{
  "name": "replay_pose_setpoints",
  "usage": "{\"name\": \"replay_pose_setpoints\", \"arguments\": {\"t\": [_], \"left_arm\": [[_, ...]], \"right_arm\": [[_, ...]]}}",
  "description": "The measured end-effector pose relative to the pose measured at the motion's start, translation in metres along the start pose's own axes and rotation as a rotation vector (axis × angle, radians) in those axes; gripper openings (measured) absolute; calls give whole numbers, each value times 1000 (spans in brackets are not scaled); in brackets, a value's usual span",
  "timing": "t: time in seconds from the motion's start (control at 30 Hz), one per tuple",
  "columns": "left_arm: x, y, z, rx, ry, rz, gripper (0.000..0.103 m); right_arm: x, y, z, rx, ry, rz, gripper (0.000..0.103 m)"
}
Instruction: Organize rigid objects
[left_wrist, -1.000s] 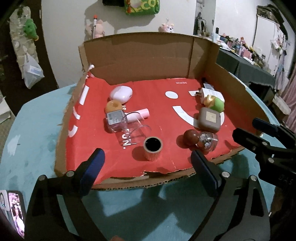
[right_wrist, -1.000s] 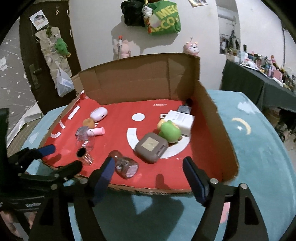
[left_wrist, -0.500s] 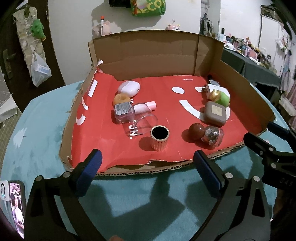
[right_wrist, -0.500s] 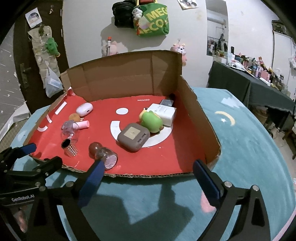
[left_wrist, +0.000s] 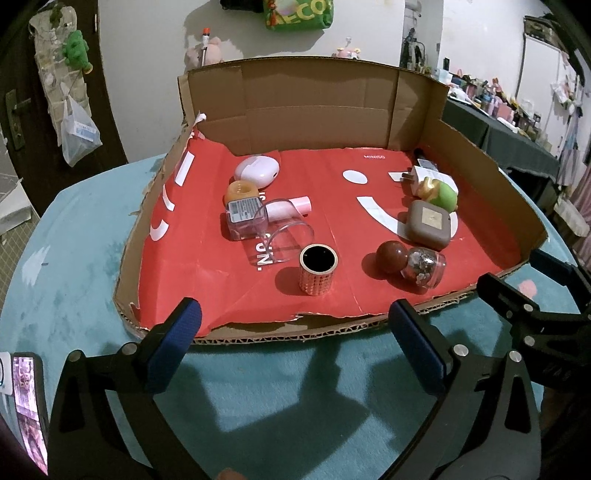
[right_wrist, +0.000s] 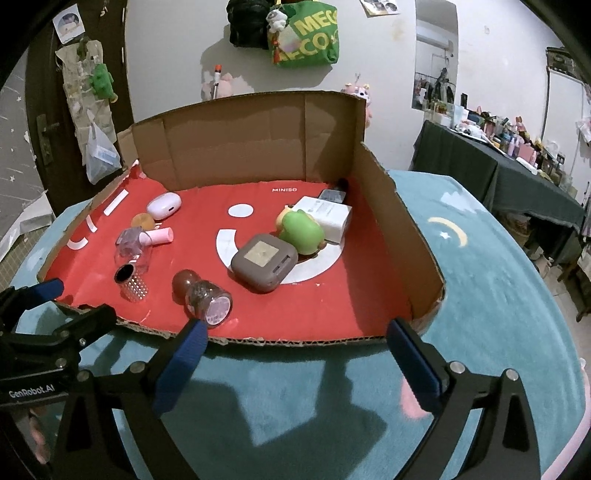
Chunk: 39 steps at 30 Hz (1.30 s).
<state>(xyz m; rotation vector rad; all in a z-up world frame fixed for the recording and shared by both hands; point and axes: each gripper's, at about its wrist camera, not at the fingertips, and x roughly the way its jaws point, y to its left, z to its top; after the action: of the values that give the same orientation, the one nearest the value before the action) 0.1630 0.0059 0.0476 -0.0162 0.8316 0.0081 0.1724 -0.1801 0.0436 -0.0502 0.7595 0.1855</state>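
Note:
A cardboard tray (left_wrist: 325, 332) with a red liner holds several small objects. In the left wrist view I see a studded gold cup (left_wrist: 317, 271) upright near the front, a brown-capped glass bottle (left_wrist: 410, 262) on its side, a taupe square case (left_wrist: 428, 223), a green toy (left_wrist: 441, 194), a clear bottle (left_wrist: 247, 216) and a pink-white case (left_wrist: 256, 171). My left gripper (left_wrist: 295, 347) is open and empty, just before the tray's front edge. My right gripper (right_wrist: 295, 354) is open and empty, also before the front edge; the bottle (right_wrist: 203, 299) lies beyond its left finger.
The tray (right_wrist: 402, 229) stands on a round table with a teal cloth (right_wrist: 498, 295). Its back and right walls stand tall; the front is low. A white box (right_wrist: 325, 218) lies at the back right. A phone (left_wrist: 26, 398) lies at the table's left front.
Both grippers have drawn back from the tray towards me, so their fingertips now sit over the teal cloth. Nothing in the tray has moved.

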Motion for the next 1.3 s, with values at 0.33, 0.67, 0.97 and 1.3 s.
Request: {"name": "replay_pose_setpoints", "arguments": {"t": [0.33,0.67,0.97,1.3], "left_arm": [[0,1,-2,-7,4,-10,103],[-1,1,-1,-6,3,-9,103],[-1,-2,-1,14,0,5,103],[-18,-7,-5,29,-27,14,103]], "right_arm": [[0,2,-1,-2,2,-3,102],[0,1,-1,-3,3,-3,102],[0,2,-2,5,8,6,102],[-15,0,-1,15,-8,33,102]]}}
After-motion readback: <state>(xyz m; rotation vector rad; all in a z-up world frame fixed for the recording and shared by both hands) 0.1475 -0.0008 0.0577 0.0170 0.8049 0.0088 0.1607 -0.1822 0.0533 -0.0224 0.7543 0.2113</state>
